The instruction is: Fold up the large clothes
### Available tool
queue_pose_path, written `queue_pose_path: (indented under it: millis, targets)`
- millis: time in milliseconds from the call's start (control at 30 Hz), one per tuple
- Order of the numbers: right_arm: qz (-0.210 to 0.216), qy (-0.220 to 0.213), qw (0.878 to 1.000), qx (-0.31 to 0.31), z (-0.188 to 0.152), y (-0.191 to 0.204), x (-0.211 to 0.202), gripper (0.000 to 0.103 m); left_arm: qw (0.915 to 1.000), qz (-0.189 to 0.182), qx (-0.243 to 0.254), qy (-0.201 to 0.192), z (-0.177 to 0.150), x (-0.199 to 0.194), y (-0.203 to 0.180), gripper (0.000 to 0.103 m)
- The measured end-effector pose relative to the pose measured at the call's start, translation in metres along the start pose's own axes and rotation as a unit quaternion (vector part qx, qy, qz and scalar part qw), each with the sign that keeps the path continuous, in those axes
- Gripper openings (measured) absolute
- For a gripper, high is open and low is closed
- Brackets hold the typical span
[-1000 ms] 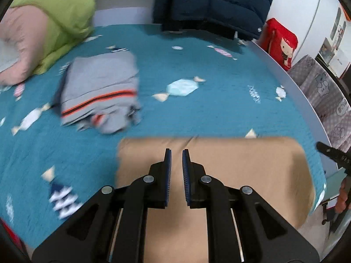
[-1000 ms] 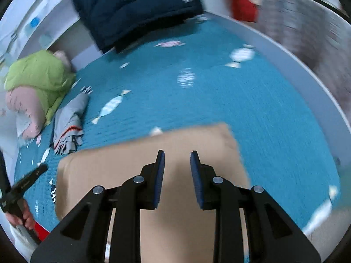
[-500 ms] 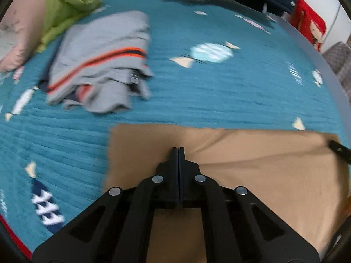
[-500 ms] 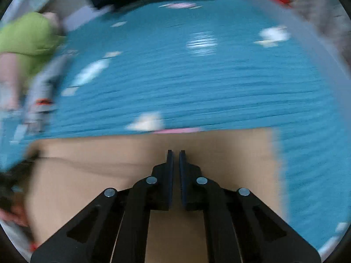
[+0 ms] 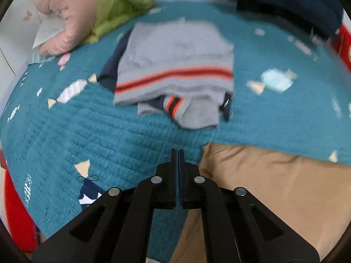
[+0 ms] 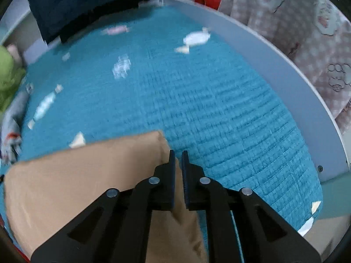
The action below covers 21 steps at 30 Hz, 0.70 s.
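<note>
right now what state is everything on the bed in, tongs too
teal candy-print quilt, spread flat
tan folded cloth, lying on the quilt, rumpled near both tongs
grey knit sweater with orange stripes, folded, a cuff poking out
dark navy padded jacket, heaped at the far end
left tongs, shut, beside the cloth's corner; grip unclear
right tongs, narrow gap, opening; cloth shows in it

A bed covered in a teal quilted bedspread printed with sweets (image 6: 197,100) fills the room; a pale curved bed rail (image 6: 274,50) edges one side (a grey patterned blanket (image 6: 307,32) hangs beyond it), with a white wall (image 5: 13,50) opposite.
</note>
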State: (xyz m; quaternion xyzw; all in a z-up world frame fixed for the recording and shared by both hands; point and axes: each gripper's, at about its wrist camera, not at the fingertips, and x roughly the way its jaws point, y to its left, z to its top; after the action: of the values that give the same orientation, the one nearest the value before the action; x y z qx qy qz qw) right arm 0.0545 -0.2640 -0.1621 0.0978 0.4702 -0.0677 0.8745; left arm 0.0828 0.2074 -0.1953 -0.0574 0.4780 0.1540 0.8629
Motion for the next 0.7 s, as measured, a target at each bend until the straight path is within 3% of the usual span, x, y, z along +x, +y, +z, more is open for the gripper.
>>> queue_pose_path:
  millis: [67, 100, 167, 200, 333, 433, 500, 600, 667, 700]
  targets:
    - [0.063, -0.025, 0.998, 0.000, -0.004, 0.022, -0.010, 0.008, 0.9984, -0.047, 0.002, -0.029, -0.003, -0.021, -0.011, 0.004]
    - [0.088, -0.036, 0.995, 0.000, -0.007, 0.033, -0.014, 0.008, 0.9940, -0.100, -0.001, -0.044, -0.007, -0.032, -0.022, 0.004]
    - [0.138, -0.050, 0.989, -0.021, -0.016, 0.065, -0.012, 0.008, 0.9836, -0.173, 0.002, -0.052, -0.014, -0.040, -0.044, 0.004]
    - [0.155, -0.051, 0.986, -0.045, -0.022, 0.086, -0.007, 0.008, 0.9805, -0.189, 0.016, -0.053, -0.020, -0.039, -0.060, 0.004]
    - [0.162, -0.037, 0.978, -0.123, -0.045, 0.140, 0.019, 0.008, 0.9799, -0.185, 0.067, -0.031, -0.030, -0.013, -0.111, 0.004]
    - [0.148, -0.033, 0.977, -0.151, -0.049, 0.145, 0.038, 0.004, 0.9828, -0.157, 0.088, -0.042, -0.034, 0.011, -0.121, 0.003]
    - [0.137, -0.036, 0.979, -0.144, -0.045, 0.125, 0.045, 0.004, 0.9851, -0.150, 0.071, -0.047, -0.034, 0.021, -0.112, 0.003]
    - [0.096, -0.047, 0.989, -0.106, -0.033, 0.082, 0.042, 0.004, 0.9882, -0.144, 0.003, -0.053, -0.027, 0.033, -0.064, 0.003]
    - [0.061, -0.046, 0.995, -0.070, -0.025, 0.042, 0.046, 0.004, 0.9882, -0.141, -0.001, -0.060, -0.023, 0.038, -0.044, 0.003]
    - [0.059, -0.042, 0.996, -0.048, -0.022, 0.020, 0.046, 0.000, 0.9872, -0.147, -0.001, -0.062, -0.023, 0.036, -0.038, 0.003]
